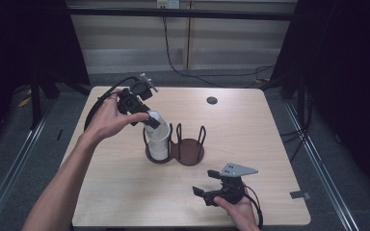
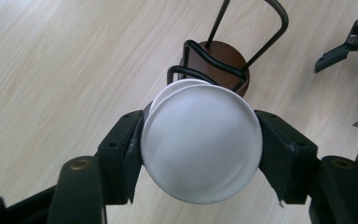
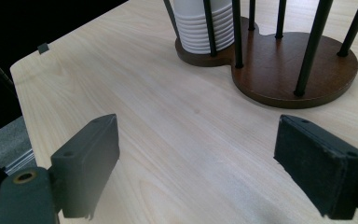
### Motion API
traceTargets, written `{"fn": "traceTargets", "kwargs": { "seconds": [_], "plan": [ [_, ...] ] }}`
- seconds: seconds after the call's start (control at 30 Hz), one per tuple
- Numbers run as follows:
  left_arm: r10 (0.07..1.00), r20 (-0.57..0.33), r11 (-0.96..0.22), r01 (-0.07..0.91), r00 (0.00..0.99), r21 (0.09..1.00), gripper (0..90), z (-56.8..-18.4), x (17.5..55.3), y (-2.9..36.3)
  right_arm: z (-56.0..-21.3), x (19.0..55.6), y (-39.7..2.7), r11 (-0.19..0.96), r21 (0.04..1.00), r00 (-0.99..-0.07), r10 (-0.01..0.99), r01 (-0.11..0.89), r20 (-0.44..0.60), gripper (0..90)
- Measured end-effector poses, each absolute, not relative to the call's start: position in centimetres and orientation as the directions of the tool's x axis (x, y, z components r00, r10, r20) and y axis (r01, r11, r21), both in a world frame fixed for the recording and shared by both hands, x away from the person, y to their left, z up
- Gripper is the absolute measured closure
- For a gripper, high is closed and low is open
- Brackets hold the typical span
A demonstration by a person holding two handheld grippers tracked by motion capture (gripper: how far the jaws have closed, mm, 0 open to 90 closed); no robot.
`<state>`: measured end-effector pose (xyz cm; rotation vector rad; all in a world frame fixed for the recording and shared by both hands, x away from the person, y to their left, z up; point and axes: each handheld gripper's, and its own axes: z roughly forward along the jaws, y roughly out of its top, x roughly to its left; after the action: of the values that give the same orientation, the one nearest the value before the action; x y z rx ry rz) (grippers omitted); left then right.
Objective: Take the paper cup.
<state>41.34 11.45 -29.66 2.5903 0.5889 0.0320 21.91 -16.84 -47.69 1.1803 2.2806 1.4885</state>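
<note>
A stack of white paper cups (image 1: 159, 143) stands in the left ring of a brown two-ring cup holder (image 1: 190, 153) with black wire posts, at mid table. My left gripper (image 1: 151, 120) is shut on the topmost white cup (image 1: 156, 123), tilted just above the stack. In the left gripper view the cup's round white end (image 2: 200, 144) is pressed between both pads, with the stack's rim (image 2: 179, 86) and the holder (image 2: 223, 53) behind it. My right gripper (image 1: 204, 183) rests near the front edge, open and with nothing in it. Its jaws (image 3: 196, 154) face the holder's base (image 3: 279, 70) and the stack (image 3: 200, 23).
The holder's right ring (image 1: 191, 139) holds nothing. A small black disc (image 1: 212, 100) lies at the back of the wooden table (image 1: 250, 130). A grey tab (image 1: 299, 195) sticks out at the table's front right edge. Dark floor and cables surround the table.
</note>
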Motion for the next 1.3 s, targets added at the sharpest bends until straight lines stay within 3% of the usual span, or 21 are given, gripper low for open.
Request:
{"fn": "traceTargets", "kwargs": {
  "seconds": [0.3, 0.8, 1.3],
  "plan": [
    [0.424, -0.058, -0.778, 0.396, 0.904, 0.487, 37.0, -29.1, 40.9, 12.0, -47.7, 22.0, -16.8, 0.189, 0.832, -0.672, 0.692, 0.521, 0.264, 13.4],
    [0.455, -0.069, -0.685, 0.399, 0.888, 0.61, 37.2, -29.4, 39.7, 14.8, -47.8, 22.0, -16.7, 0.191, 0.832, -0.674, 0.69, 0.521, 0.263, 13.3],
    [0.425, -0.062, -0.642, 0.348, 0.903, 0.683, 37.1, -29.4, 38.7, 15.6, -47.9, 22.0, -16.7, 0.187, 0.833, -0.673, 0.69, 0.521, 0.266, 13.3]
  ]
}}
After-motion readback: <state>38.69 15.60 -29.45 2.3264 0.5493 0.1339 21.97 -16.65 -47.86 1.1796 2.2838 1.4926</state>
